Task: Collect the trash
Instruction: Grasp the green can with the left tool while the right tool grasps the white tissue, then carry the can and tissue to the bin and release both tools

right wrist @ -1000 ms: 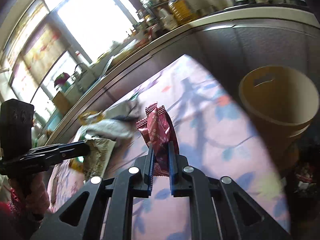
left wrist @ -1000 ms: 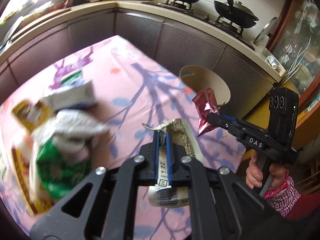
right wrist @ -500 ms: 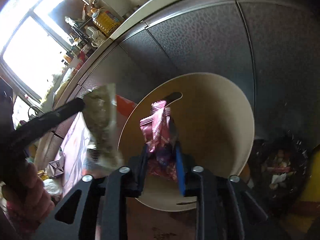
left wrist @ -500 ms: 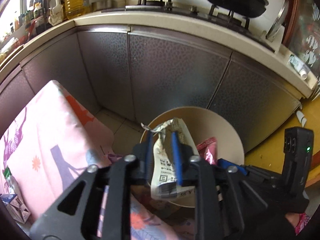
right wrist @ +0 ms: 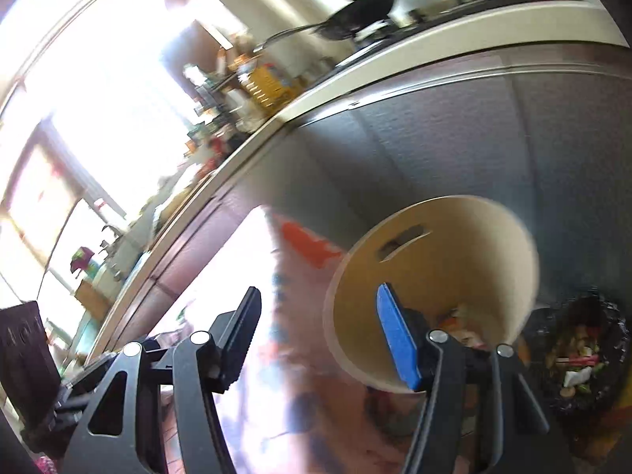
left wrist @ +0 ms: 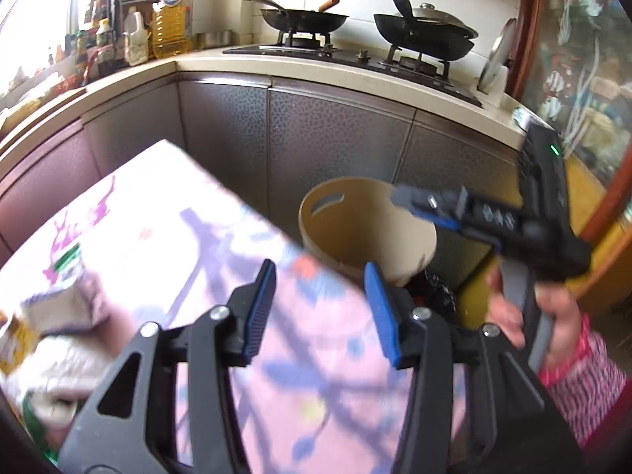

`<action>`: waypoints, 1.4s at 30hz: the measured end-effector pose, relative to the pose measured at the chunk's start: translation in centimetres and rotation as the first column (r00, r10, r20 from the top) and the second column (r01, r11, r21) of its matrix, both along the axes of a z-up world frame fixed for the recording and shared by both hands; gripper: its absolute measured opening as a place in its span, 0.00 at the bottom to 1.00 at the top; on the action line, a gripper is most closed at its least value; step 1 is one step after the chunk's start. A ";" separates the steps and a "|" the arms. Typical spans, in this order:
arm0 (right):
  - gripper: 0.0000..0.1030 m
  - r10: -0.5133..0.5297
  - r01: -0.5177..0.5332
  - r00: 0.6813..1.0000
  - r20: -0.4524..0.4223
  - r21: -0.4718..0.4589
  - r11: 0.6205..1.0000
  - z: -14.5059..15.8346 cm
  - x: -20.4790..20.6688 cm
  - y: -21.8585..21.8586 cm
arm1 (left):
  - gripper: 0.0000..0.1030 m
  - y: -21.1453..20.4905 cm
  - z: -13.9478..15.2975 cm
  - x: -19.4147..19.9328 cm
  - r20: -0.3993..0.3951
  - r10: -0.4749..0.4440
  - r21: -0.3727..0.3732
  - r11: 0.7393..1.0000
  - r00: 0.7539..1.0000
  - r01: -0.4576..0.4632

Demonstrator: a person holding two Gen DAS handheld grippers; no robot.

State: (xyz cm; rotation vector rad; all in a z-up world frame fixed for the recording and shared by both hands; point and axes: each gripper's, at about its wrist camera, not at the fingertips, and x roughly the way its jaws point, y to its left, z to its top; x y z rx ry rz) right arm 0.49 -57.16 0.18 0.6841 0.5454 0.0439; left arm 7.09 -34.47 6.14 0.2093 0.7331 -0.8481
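A beige round bin [left wrist: 367,233] stands on the floor past the table's far corner; it also shows in the right wrist view [right wrist: 454,268] with some trash inside. My left gripper [left wrist: 320,312] is open and empty above the pink flowered tablecloth [left wrist: 166,233]. My right gripper [right wrist: 316,331] is open and empty, just over the bin's near rim; it also shows in the left wrist view [left wrist: 426,205]. Several wrappers and a carton [left wrist: 63,312] lie blurred at the table's left.
Grey kitchen cabinets [left wrist: 335,134] run behind the bin, with two woks on the stove [left wrist: 355,23]. A black bag of food scraps [right wrist: 580,359] sits on the floor right of the bin. A glass-door cupboard [left wrist: 584,79] stands at right.
Both grippers opened and let go of their wrappers, the paper one and the red one, over the bin. Both have since pulled back toward the table.
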 end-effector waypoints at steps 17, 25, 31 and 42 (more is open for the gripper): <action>0.39 0.541 -0.545 0.833 -0.112 0.000 0.839 -0.1 6.7 25.7 | 0.51 25.9 -2.7 0.4 -0.134 0.460 -0.057 0.881 0.878 -0.470; 0.39 0.505 -0.504 0.851 -0.145 0.051 0.862 -1.1 7.2 25.6 | 0.51 23.4 -2.7 1.0 -0.081 0.376 -0.053 0.923 0.923 -0.381; 0.39 0.491 -0.489 0.858 -0.149 0.054 0.871 -1.6 7.1 25.0 | 0.51 21.8 -3.2 1.0 -0.098 0.324 -0.060 0.942 0.941 -0.330; 0.39 0.418 -0.448 0.894 -0.161 -0.276 0.850 0.8 7.5 25.5 | 0.13 21.8 -4.6 0.7 -0.123 0.327 -0.022 0.943 0.937 -0.332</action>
